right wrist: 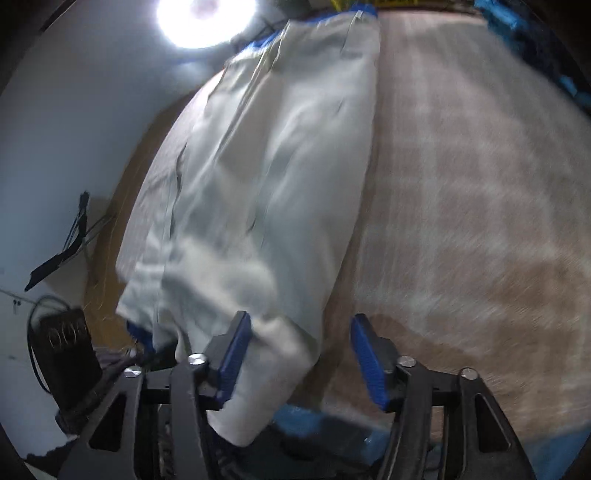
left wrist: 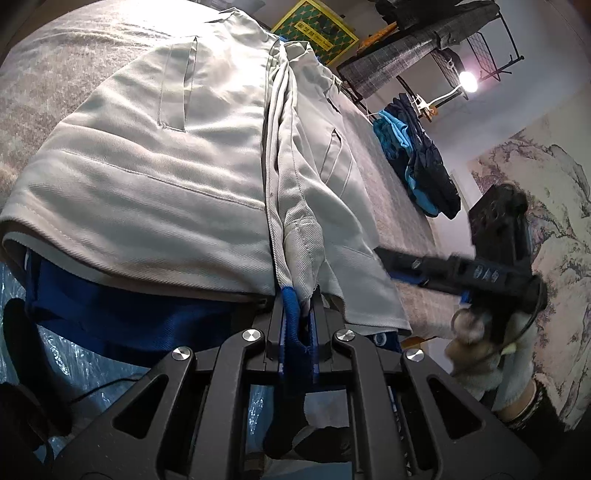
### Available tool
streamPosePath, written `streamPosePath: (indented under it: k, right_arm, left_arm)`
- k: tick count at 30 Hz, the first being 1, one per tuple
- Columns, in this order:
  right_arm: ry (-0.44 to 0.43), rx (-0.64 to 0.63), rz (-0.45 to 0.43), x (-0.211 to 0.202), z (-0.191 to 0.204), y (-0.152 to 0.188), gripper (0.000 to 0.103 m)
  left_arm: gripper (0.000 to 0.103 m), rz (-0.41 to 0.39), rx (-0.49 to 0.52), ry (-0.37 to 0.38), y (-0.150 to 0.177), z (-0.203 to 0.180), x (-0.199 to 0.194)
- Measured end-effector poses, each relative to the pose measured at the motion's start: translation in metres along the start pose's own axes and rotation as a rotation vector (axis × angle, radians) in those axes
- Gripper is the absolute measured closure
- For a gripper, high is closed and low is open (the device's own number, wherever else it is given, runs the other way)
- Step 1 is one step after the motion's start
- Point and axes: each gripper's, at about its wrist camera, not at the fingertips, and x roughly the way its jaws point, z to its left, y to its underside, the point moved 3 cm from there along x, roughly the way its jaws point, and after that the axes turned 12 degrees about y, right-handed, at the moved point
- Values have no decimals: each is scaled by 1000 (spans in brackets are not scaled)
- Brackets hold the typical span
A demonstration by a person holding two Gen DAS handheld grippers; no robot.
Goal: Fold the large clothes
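Around the jacket: a pile of blue clothes (left wrist: 417, 162) lies well apart from it on the far right of the bed (left wrist: 44, 96); beyond stand a green-and-yellow box (left wrist: 317, 31), a wire rack (left wrist: 484, 40) and a lit lamp (left wrist: 467, 79).
Wall side: a landscape mural (left wrist: 554, 221) fills the right edge of the left wrist view.
In the way: nothing lies on the jacket; the right tongs' black body crosses just beside its right hem.
Edges: the jacket (left wrist: 155, 177) reaches the bed's near edge, where blue lining (left wrist: 122, 314) and crinkled plastic (left wrist: 74, 350) show below the hem.
Open room: right of the jacket, a wide bare stretch of grey-brown bedcover (right wrist: 461, 184), blurred in the right wrist view.
Jacket: pale grey, lying flat along the bed, front panels meeting along a centre line, a welt pocket on each side.
Left tongs (left wrist: 297, 314): pressed together, pinching the jacket's blue-trimmed hem at the centre line.
Right tongs (right wrist: 301, 343): spread, blue pads apart; a grey fold of the jacket hangs between them, against the left pad, not gripped.
Hand: a gloved hand (left wrist: 491, 362) holds the right tongs.
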Motion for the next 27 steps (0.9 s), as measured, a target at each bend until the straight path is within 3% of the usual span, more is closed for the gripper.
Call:
streamPosePath:
  k: [1,3,8,11,14,17,19,21,25,27]
  right_arm:
    - [-45,-4,10,3,3,2,78]
    - [-43,-11,-10,-1,4,1,101]
    - [33,-29,-101,-41,-6,7,103]
    - [61,-34,-108,-42,-9,10,103]
    - [93,-56,-76,-15,3,13,103]
    - [158,-124,-93,-15,14,15,102]
    - [157,-138,-108,-26,14,14,95]
    - [163,-128,-165,-46,10,12,75]
    - [191,-156,-296,-74,16,12,75]
    - [163,-185,-304,-72,25,11,75]
  left_arm:
    - [96,5,-5,4,0,0,1]
    - [96,13,-17,17,0,-2,4]
    - [96,39,9,65,3,-18,12]
    - [96,64,-1,29,6,-6,17]
    - [96,68,-22,20,9,8,13]
    - [96,64,64,-6,9,-6,3]
    - [96,73,114,-13,12,-16,-5]
    - [96,83,178,-28,15,-28,-17]
    - [96,97,246,-21,16,-45,-45]
    - [96,90,274,-21,8,-55,-52]
